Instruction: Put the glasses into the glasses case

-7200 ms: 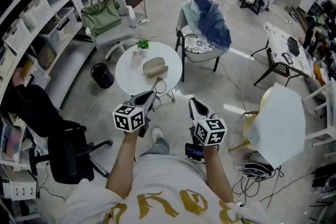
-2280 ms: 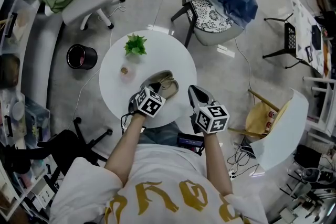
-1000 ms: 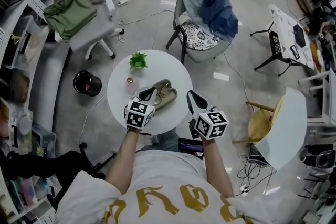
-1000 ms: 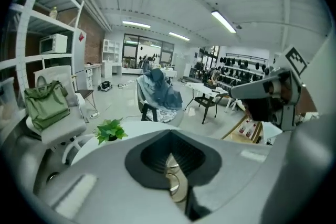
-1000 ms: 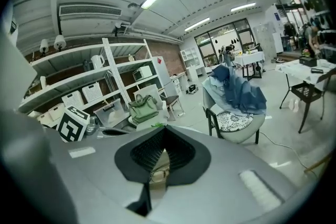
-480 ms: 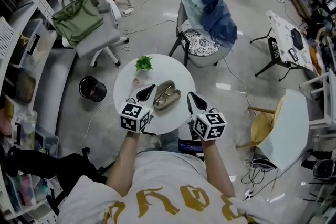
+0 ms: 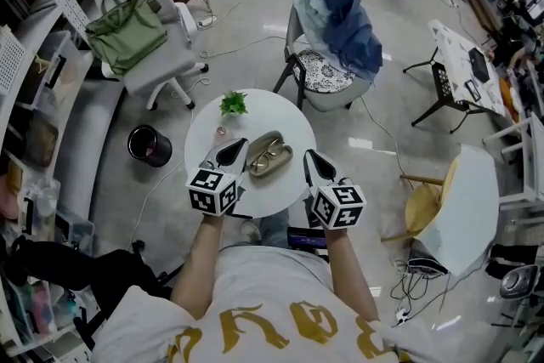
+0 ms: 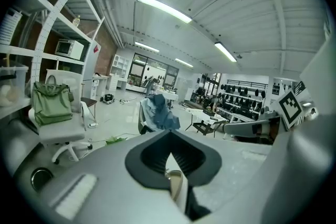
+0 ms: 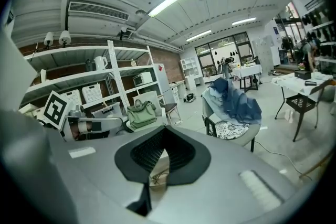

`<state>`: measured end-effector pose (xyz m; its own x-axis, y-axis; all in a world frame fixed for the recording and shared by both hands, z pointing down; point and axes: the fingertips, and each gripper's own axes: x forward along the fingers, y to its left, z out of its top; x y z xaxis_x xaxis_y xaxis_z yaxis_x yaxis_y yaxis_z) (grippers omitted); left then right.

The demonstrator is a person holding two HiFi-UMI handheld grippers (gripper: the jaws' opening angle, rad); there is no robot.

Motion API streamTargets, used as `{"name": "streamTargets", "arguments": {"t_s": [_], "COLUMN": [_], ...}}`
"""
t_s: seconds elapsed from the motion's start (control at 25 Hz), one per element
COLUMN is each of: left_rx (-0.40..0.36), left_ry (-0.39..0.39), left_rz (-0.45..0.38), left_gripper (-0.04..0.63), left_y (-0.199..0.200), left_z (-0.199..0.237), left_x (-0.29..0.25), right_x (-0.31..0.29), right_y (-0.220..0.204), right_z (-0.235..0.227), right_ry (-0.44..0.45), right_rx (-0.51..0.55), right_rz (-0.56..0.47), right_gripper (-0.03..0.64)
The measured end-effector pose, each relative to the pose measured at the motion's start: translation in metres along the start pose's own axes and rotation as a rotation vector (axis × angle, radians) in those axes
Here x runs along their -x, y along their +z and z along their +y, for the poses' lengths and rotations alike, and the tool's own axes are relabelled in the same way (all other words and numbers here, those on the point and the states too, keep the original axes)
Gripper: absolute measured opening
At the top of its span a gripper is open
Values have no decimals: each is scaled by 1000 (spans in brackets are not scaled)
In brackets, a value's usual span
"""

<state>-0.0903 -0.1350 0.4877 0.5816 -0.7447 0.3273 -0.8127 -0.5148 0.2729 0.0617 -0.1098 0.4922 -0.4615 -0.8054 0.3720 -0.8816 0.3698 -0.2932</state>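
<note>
An olive-tan glasses case [image 7: 270,154] lies open on the round white table [image 7: 212,127], with the glasses resting in its lower half. My left gripper [image 7: 235,145] sits just left of the case with its jaws together and empty. My right gripper [image 7: 309,157] hovers at the table's right edge, also shut and empty, a little apart from the case. In the left gripper view the gripper [image 8: 169,132] is closed at the tips, and a tan edge of the case [image 8: 176,186] shows below them. The right gripper [image 9: 164,128] likewise shows closed tips.
A small green plant [image 7: 233,104] and a little jar [image 7: 220,130] stand at the table's far side. Around the table are a black bin [image 7: 150,145], a chair draped with blue cloth [image 7: 340,30] and a white office chair holding a green bag [image 7: 127,30].
The case, closed at first, was opened by my left gripper. In the last half second the left gripper drew back slightly from it. The right gripper has barely moved.
</note>
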Motion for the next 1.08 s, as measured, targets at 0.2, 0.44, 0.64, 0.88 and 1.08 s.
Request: {"name": "streamTargets", "arguments": {"t_s": [0.2, 0.44, 0.64, 0.88, 1.08], "left_rx": [9, 30, 27, 30, 32], "left_ry": [-20, -29, -24, -22, -19], "left_rz": [-10, 6, 18, 23, 31], "left_gripper": [0, 0, 0, 0, 0], "left_y": [0, -6, -10, -11, -13], "left_z": [-3, -1, 1, 1, 4], "left_x": [-1, -3, -4, -6, -6], "right_x": [-3, -3, -4, -5, -8], "right_y": [-3, -5, -8, -8, -8], "right_z": [1, 0, 0, 1, 3], "right_ry": [12, 7, 5, 12, 17], "right_rx": [6, -3, -7, -10, -7], "right_rz": [13, 19, 25, 23, 29], "right_gripper": [23, 23, 23, 23, 23]}}
